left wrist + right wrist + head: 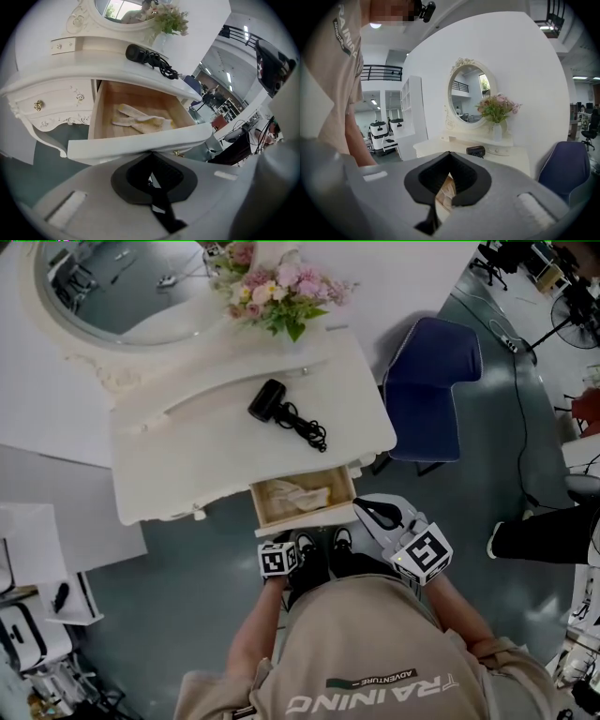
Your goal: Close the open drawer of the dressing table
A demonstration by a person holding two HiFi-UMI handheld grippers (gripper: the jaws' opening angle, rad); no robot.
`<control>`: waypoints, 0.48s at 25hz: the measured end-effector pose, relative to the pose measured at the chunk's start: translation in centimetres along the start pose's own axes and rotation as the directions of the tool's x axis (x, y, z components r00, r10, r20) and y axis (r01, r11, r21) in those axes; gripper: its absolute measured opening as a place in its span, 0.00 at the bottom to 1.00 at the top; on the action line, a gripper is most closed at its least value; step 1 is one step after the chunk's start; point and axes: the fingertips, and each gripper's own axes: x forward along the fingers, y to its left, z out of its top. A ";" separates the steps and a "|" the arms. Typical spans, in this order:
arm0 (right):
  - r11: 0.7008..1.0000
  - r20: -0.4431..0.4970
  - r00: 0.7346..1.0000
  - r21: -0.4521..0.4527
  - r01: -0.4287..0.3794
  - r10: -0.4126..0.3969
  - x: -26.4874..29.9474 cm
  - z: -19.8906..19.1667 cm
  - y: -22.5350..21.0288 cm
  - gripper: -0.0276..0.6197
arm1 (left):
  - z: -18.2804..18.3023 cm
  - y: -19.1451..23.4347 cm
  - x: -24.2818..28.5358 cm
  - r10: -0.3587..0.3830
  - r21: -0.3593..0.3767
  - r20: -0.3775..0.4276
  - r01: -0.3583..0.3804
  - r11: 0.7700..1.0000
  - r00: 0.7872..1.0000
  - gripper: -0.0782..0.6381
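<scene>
The white dressing table has its middle drawer pulled out toward me, with a pale cloth lying inside. In the left gripper view the drawer's white front fills the space just ahead of my left gripper, whose jaws are shut and empty, right at the front's lower edge. In the head view the left gripper sits below the drawer's left corner. My right gripper is shut and empty beside the drawer's right corner. The right gripper looks over the tabletop toward the oval mirror.
A black hair dryer with its cord lies on the tabletop, and a vase of flowers stands by the mirror. A blue chair stands right of the table. A person's leg shows at far right. A white shelf unit stands lower left.
</scene>
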 end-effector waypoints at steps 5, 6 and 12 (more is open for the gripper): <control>1.000 0.006 1.000 -0.004 0.023 -0.023 0.5 0.2 -0.7 0.05 | 0.8 0.4 0.5 -0.008 0.018 -0.020 0.008 1.000 1.000 0.13; 1.000 0.006 1.000 -0.007 0.023 -0.023 0.7 0.4 -0.8 0.05 | 1.0 0.4 0.6 -0.009 0.021 -0.022 0.010 1.000 1.000 0.13; 0.999 0.017 1.000 -0.028 0.023 -0.023 2.0 1.5 -1.5 0.05 | 2.7 1.1 1.2 -0.017 0.013 -0.029 0.017 1.000 0.999 0.13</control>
